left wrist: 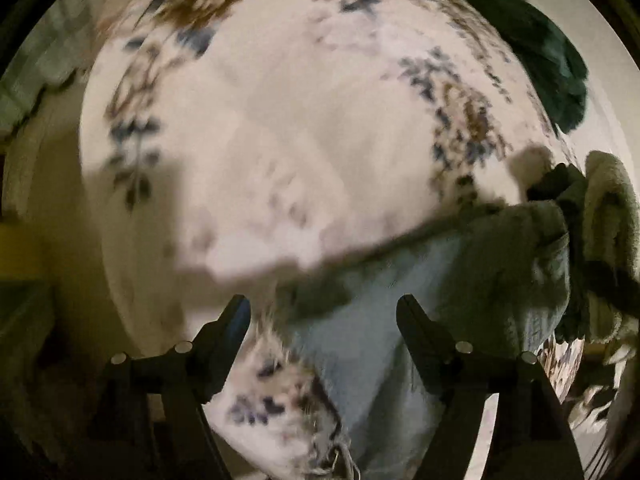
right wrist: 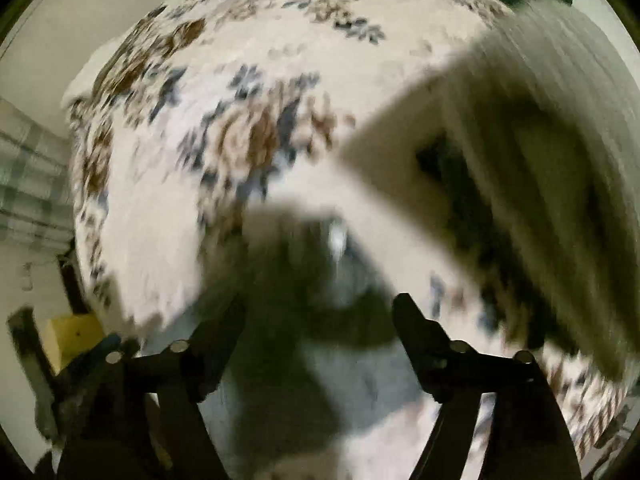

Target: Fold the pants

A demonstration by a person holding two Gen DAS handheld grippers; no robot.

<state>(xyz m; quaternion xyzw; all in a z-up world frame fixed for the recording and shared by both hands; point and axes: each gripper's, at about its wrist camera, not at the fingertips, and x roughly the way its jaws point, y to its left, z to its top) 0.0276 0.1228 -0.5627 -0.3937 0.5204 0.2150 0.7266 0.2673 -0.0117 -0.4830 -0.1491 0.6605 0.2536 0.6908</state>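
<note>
Light blue pants (left wrist: 380,320) lie on a white rug (left wrist: 300,140) with blue and brown flowers. In the left wrist view their frayed end reaches down between the fingers. My left gripper (left wrist: 324,308) is open just above the pants, holding nothing. In the right wrist view, which is blurred by motion, the pants (right wrist: 332,360) show as a grey-blue patch under my right gripper (right wrist: 318,308), which is open and empty. A dark shadow covers part of the cloth there.
A pile of cream and dark green clothes (left wrist: 600,220) lies at the right, seen large and blurred in the right wrist view (right wrist: 520,180). A dark green cloth (left wrist: 540,48) lies at the far right. A yellow block (right wrist: 72,336) sits off the rug at left.
</note>
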